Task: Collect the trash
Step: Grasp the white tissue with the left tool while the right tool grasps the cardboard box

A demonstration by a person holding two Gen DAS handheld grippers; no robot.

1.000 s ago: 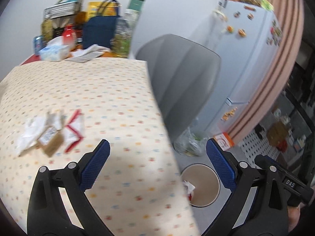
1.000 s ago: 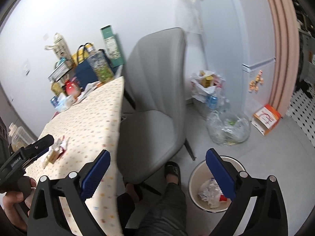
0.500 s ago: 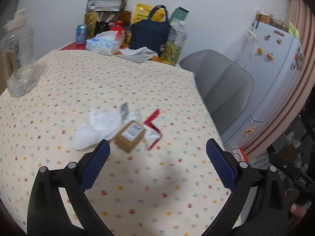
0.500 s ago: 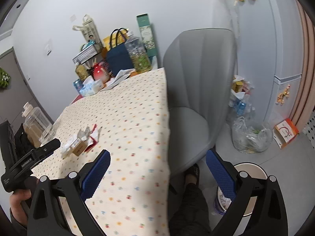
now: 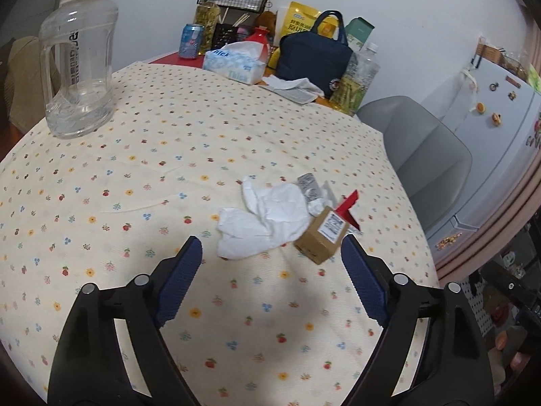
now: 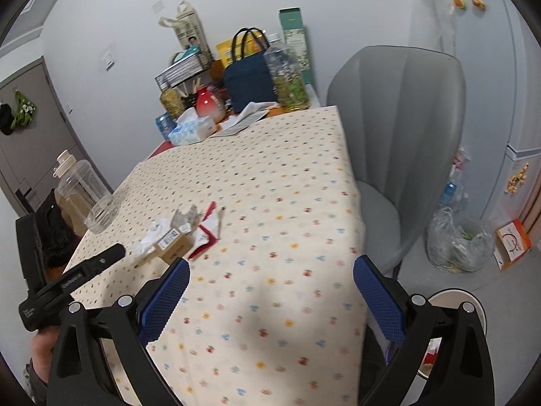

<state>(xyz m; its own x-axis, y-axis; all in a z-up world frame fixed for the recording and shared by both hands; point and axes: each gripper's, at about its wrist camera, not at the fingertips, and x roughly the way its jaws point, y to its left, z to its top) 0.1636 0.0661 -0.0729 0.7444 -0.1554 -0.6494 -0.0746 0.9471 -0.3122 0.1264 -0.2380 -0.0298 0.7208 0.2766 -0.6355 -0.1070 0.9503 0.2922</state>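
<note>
A small pile of trash lies on the flowered tablecloth (image 5: 169, 169): crumpled white tissue (image 5: 267, 218), a small brown cardboard box (image 5: 321, 238), a red-and-white wrapper (image 5: 348, 204) and a grey foil packet (image 5: 309, 186). My left gripper (image 5: 270, 267) is open and empty, just short of the pile, with the tissue and box between its fingers' line. My right gripper (image 6: 270, 287) is open and empty above the table's near right part. The pile shows in the right wrist view too: the box (image 6: 175, 245) and the wrapper (image 6: 206, 228). A round bin (image 6: 466, 308) stands on the floor at right.
A clear water jug (image 5: 79, 57) stands at the table's left. Tissue box (image 5: 235, 62), navy bag (image 5: 314, 55), bottles and a can crowd the far edge. A grey chair (image 6: 399, 135) is at the table's right side. A plastic bag (image 6: 458, 242) lies on the floor.
Both grippers swung left from the bin and floor toward the table. The left one has closed in on the trash pile. Both stay open.
</note>
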